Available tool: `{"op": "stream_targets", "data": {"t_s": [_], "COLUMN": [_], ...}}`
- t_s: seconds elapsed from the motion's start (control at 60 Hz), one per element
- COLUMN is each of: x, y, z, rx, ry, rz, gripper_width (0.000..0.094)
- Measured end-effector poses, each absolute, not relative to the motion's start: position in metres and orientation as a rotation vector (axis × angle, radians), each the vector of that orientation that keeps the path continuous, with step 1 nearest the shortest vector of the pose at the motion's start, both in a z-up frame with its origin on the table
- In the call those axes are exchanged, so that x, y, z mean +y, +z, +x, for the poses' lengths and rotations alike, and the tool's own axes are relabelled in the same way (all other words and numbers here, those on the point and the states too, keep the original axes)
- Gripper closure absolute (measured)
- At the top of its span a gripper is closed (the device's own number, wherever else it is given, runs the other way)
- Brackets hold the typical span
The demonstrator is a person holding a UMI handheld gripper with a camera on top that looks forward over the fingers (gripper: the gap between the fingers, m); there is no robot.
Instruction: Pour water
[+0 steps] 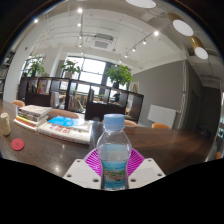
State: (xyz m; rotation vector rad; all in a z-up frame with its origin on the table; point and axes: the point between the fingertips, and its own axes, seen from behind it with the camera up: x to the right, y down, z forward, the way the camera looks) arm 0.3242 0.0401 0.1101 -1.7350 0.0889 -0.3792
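On the dark wooden table [40, 150], going from the left, stand a small pale bottle [6, 124] and a small red round lid [17, 144], then a stack of flat white and blue books [55, 122]. Further right, just ahead of the camera, a clear plastic water bottle with a blue cap [114, 148] stands upright between the pink-padded fingers of the gripper [114, 176]. Both pads appear to press its lower body, so the tongs seem closed on it. The bottle looks partly full, moderately heavy, thin-walled and smooth. It would likely dent or slip; a firm hold around mid-body suits pouring.
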Motion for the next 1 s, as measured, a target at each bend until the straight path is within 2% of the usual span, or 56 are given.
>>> {"op": "stream_targets", "data": {"t_s": [0.2, 0.4, 0.6, 0.733, 1.0], "x": [0.075, 0.11, 0.136, 0.156, 0.169], "y": [0.159, 0.191, 0.196, 0.182, 0.168], "z": [0.199, 0.064, -0.038, -0.08, -0.142], "rx": [-0.294, -0.665, -1.031, -1.244, -1.582], "ry": [-0.62, -0.872, -1.144, -1.294, -1.56], "rz": [-1.683, -1.533, -1.293, -1.141, -0.721], "gripper_width": [0.0675, 0.0669, 0.0668, 0.0668, 0.067]}}
